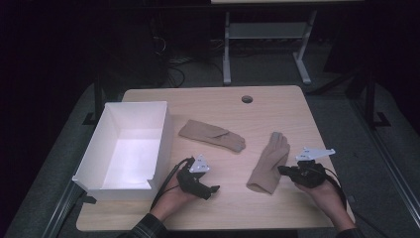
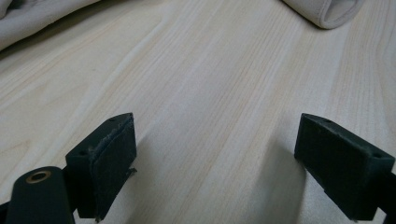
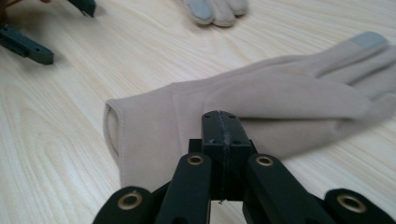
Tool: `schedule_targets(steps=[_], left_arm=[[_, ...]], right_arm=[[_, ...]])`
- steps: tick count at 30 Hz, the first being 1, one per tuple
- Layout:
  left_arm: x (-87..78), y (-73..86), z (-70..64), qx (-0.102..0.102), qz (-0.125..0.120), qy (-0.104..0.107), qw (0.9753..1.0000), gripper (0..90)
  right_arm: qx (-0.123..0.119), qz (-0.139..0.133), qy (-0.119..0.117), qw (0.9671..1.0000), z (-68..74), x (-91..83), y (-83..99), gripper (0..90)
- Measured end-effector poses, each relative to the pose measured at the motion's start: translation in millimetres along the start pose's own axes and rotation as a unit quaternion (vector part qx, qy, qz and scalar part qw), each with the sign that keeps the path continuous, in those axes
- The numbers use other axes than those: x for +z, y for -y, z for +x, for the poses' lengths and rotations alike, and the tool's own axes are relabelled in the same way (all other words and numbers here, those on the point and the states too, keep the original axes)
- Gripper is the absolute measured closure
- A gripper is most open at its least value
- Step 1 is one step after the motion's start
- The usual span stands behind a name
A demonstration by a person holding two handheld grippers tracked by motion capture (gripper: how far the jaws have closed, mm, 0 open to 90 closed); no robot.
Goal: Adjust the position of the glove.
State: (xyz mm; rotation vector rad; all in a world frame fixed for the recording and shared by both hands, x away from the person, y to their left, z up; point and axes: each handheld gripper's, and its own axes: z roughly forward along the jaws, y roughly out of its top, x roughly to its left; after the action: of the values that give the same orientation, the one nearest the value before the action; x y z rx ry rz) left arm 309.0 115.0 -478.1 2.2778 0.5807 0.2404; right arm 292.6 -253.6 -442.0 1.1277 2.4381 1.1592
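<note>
Two beige gloves with grey fingertips lie flat on the wooden table [image 1: 277, 106]. One glove [image 1: 212, 135] rests at the centre, and its fingertips [image 3: 215, 11] show far off in the right gripper view. The other glove [image 1: 270, 163] lies to the right, fingers pointing away. My right gripper [image 1: 281, 169] is shut, its tips [image 3: 223, 126] against that glove's [image 3: 261, 98] near side, close to the cuff. My left gripper [image 1: 214, 189] stands open over bare wood [image 2: 233, 154]. Ahead of it are a glove cuff [image 2: 327, 11] and, to the left, a fold of glove cloth [image 2: 28, 18].
A white open-topped box [image 1: 94, 148] stands at the table's left edge, beside my left hand. A round cable hole [image 1: 246, 99] sits near the far edge. Beyond the table are a metal desk frame [image 1: 267, 34] and dark floor.
</note>
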Motion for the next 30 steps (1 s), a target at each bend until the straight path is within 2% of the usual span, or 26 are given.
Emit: schedule_targets(steps=[6, 11, 19, 26, 30], left_arm=[[0.0, 0.0, 0.0, 0.000, 0.000, 0.000, 1.0000, 12.1], [0.0, 0.1, -0.2, -0.001, 0.000, 0.000, 1.0000, 12.1], [0.1, 0.1, -0.3, -0.002, 0.000, 0.000, 1.0000, 12.1], [0.1, 0.0, 0.0, -0.002, 0.000, -0.001, 1.0000, 12.1], [0.2, 0.2, -0.7, -0.006, 0.000, -0.001, 1.0000, 12.1]], right_arm=[[-0.017, 0.002, -0.015, 0.9997, 9.9, 10.8, -8.9, 89.9], [-0.021, 0.010, -0.025, 0.9994, 18.6, 16.7, -12.2, 90.0], [-0.035, 0.018, -0.035, 0.9986, 25.6, 26.5, -15.5, 90.0], [-0.048, 0.039, -0.045, 0.9971, 33.0, 42.1, -16.3, 89.9], [-0.067, 0.072, -0.040, 0.9943, 37.8, 53.7, -12.8, 90.0]])
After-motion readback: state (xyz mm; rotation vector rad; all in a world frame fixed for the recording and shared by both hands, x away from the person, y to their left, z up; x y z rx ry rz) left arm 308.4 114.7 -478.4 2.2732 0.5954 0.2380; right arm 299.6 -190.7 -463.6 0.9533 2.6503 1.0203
